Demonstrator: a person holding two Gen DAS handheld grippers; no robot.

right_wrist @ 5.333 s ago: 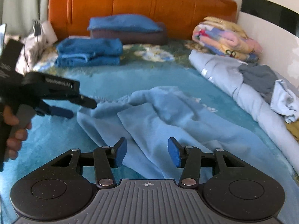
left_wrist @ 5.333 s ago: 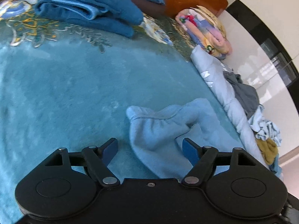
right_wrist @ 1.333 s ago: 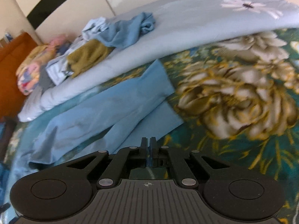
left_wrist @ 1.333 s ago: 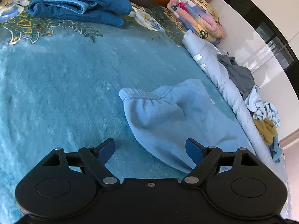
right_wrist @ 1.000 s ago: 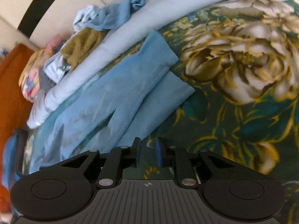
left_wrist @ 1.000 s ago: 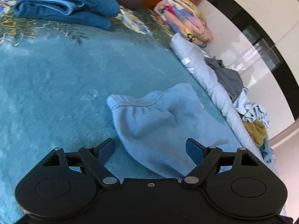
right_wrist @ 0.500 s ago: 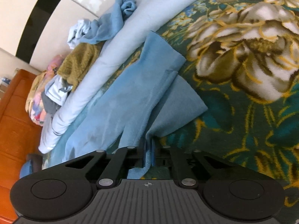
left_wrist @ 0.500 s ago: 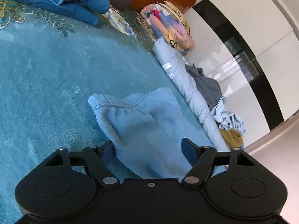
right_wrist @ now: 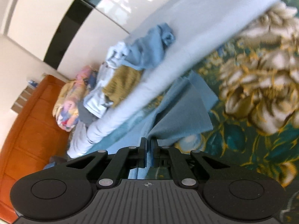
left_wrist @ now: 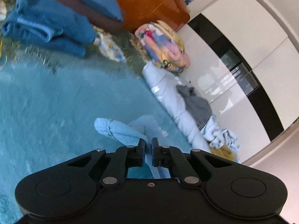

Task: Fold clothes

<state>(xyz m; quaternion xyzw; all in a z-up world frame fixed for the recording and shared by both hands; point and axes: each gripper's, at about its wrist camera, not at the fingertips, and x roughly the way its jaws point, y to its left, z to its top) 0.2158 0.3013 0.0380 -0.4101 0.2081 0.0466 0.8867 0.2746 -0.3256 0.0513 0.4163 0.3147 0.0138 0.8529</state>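
On the bed's teal plush blanket point(left_wrist: 56, 102), the light blue fleece trousers point(left_wrist: 119, 130) are pinched at both ends. Left tongs point(left_wrist: 148, 143) are clamped on the gathered elastic waistband end, which bunches up just ahead of the black fingers. Right tongs point(right_wrist: 149, 142) are clamped on a trouser leg hem point(right_wrist: 183, 115), its cloth fanning out above the dark green floral bedspread point(right_wrist: 252, 140). Beyond the trousers a pale blue rolled quilt point(left_wrist: 179, 112) runs along the bed's edge, carrying a grey garment point(left_wrist: 198, 106) and a mustard knitted garment point(right_wrist: 123, 82). Near the orange wooden headboard point(left_wrist: 153, 0) lie folded dark blue towels point(left_wrist: 48, 22).
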